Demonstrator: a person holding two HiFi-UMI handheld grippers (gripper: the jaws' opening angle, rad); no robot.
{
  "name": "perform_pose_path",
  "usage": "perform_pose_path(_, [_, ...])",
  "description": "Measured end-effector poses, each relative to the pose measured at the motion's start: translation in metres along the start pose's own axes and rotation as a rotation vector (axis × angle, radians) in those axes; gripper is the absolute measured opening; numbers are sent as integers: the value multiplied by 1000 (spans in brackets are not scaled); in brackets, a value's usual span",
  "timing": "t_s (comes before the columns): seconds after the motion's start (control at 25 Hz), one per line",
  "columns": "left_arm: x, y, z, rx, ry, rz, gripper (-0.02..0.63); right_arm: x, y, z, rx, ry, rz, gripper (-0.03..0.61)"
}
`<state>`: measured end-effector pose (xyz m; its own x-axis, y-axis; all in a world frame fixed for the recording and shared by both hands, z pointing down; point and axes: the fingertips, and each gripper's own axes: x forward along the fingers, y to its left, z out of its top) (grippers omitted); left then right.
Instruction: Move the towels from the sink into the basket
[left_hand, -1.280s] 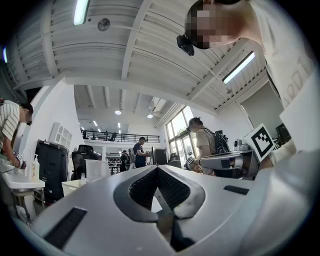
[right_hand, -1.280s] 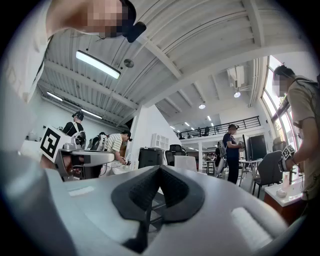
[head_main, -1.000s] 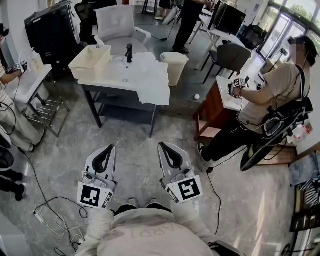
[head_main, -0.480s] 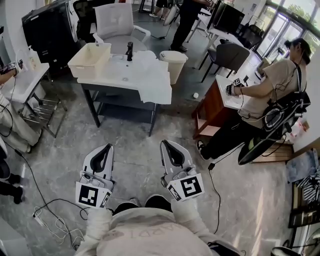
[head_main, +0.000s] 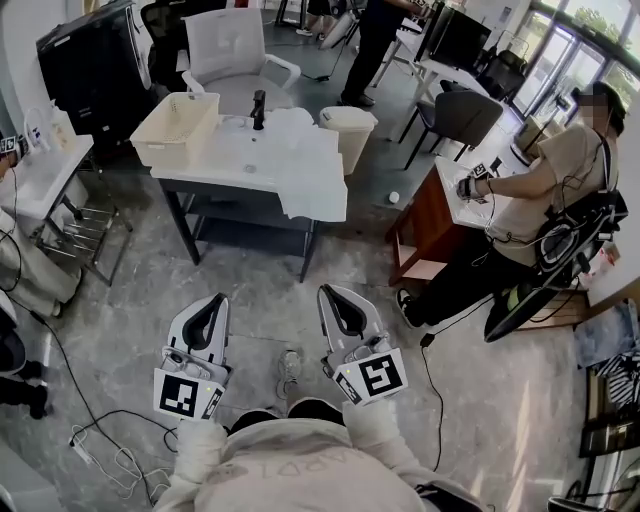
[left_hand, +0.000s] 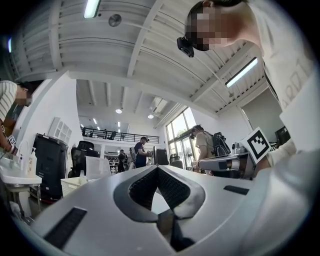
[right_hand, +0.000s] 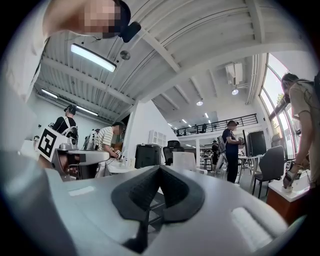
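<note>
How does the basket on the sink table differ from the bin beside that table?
The basket sits on the table top at its left end; the bin stands on the floor by the right end. The basket is long, low and rectangular; the bin is taller and narrower. Both are pale cream.

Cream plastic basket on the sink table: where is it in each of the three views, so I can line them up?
Head view: the cream plastic basket is upper left, on the left end of the white sink table.
Left gripper view: the basket is low at the left, small and far off.
Right gripper view: cannot be made out.
Shared landmark: the white office chair behind the table, also seen in the left and right gripper views.
</note>
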<state>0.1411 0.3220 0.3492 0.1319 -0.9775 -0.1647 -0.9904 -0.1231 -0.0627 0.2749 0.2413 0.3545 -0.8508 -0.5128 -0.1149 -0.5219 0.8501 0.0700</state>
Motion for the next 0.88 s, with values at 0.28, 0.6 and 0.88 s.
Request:
perform_pose_path(0.28, [67, 33, -5, 28, -10, 30, 5, 66, -54, -2, 11, -37, 31, 11])
perform_pose_path(0.6, [157, 59, -7, 52, -32, 43, 5, 131, -123, 0, 8, -67, 60, 11])
perform_pose_path(0.88, [224, 70, -18, 64, -46, 38, 5, 171, -183, -13, 23, -63, 55, 11])
